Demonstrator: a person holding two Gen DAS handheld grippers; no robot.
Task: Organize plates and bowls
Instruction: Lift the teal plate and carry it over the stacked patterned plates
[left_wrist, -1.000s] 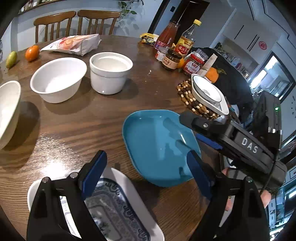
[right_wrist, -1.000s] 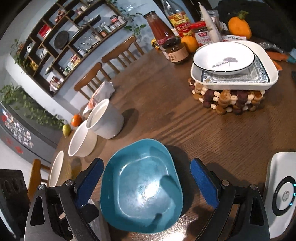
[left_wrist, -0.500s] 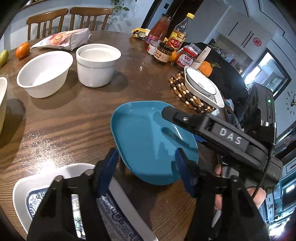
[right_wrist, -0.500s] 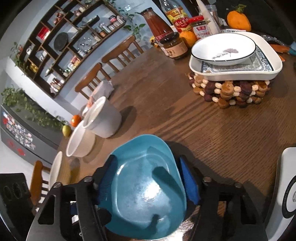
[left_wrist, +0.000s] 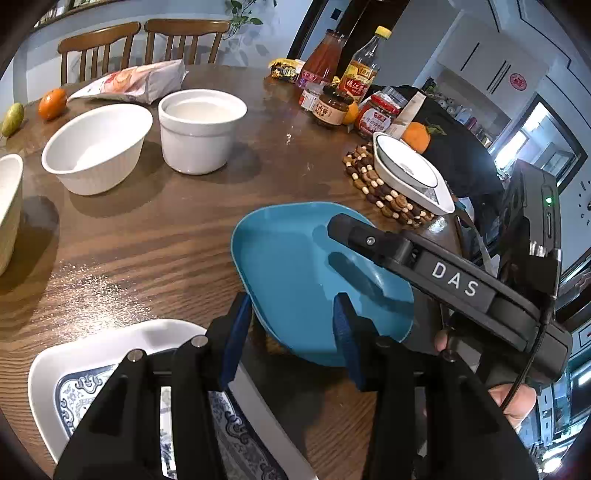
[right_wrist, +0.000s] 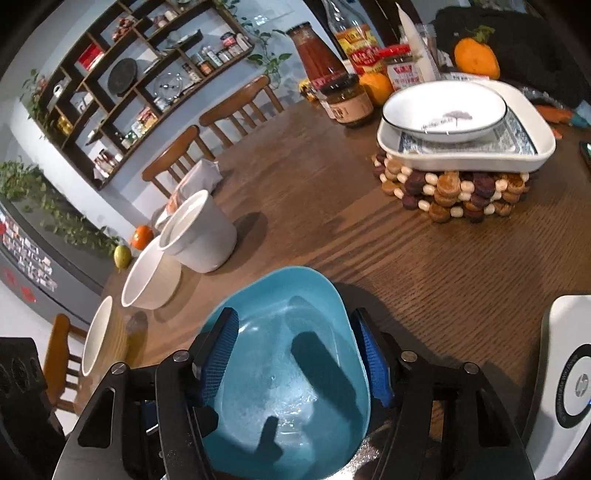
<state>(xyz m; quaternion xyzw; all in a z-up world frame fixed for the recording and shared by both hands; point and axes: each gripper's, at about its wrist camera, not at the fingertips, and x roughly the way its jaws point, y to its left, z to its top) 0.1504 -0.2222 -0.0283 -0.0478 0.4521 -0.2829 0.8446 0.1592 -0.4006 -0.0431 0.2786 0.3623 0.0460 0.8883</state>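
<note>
patterned plate (left_wrist: 110, 376): being covered by gripper | leftmost bowl (left_wrist: 9, 206): running off frame | jar labels (left_wrist: 328, 110): blurring

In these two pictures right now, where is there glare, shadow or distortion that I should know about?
Left wrist view: fisheye bends the wooden table edge; window light glares at right; right gripper shadows the blue plate. Right wrist view: bright reflections and finger shadows on the plate; shelves curve; edges vignette dark.

We see the plate (left_wrist: 295, 266) between our grippers on the table (left_wrist: 166, 229), bowls (left_wrist: 96, 147) beyond left, a stacked dish (right_wrist: 469, 147) on a beaded trivet (right_wrist: 450, 192) right.
</note>
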